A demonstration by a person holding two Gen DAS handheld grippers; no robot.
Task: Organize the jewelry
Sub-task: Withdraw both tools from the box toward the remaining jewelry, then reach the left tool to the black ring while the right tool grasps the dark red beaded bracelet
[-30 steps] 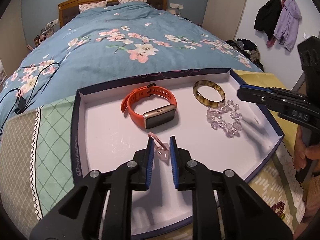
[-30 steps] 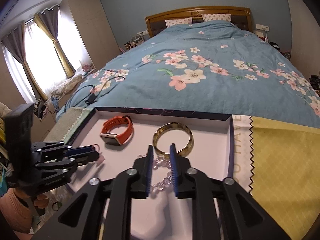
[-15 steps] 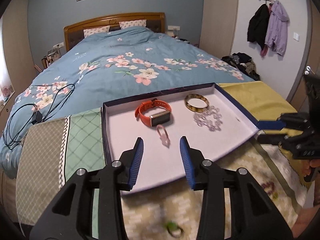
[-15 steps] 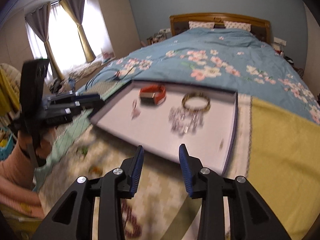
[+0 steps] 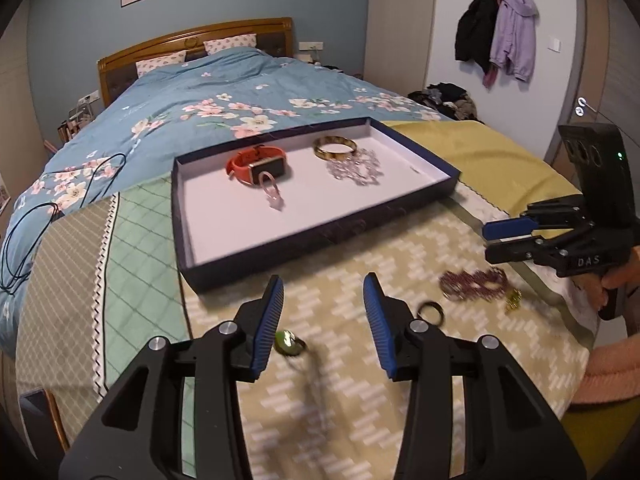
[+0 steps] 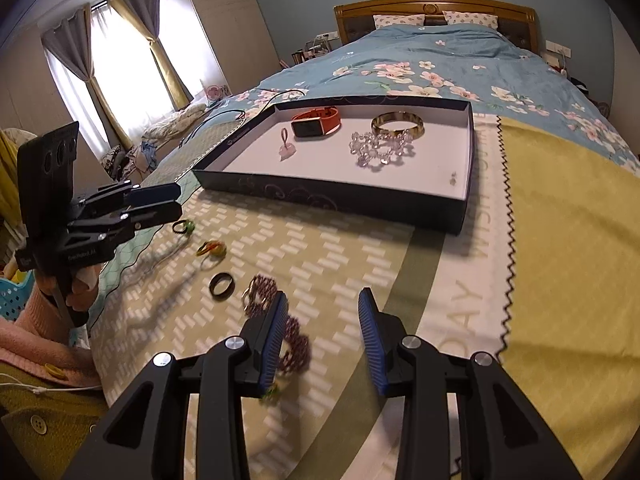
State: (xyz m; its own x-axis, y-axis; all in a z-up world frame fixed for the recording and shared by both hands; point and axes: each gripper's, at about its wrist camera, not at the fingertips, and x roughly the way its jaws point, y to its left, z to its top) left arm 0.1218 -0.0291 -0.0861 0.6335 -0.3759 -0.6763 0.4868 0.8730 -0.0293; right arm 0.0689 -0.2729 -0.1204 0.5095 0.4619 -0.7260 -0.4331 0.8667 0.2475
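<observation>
On the bed, a navy tray [image 5: 320, 236] holds watch [image 5: 258, 164], bangle [image 5: 335, 147], crystal bracelet [image 5: 354, 168], pendant [image 5: 274, 194]; left gripper [image 5: 323, 312] opening, right gripper [image 6: 323, 332] parted, both empty.

Looks to me like home bedroom: bed [image 5: 224, 108] with floral blue duvet, wooden headboard [image 5: 192, 40] behind it, coats [image 5: 496, 44] hung right of bed, curtained window [image 6: 116, 60] left of it.

"DAS" on right claw [image 5: 492, 240] body; "DAY" on cloth [image 6: 468, 308].
</observation>
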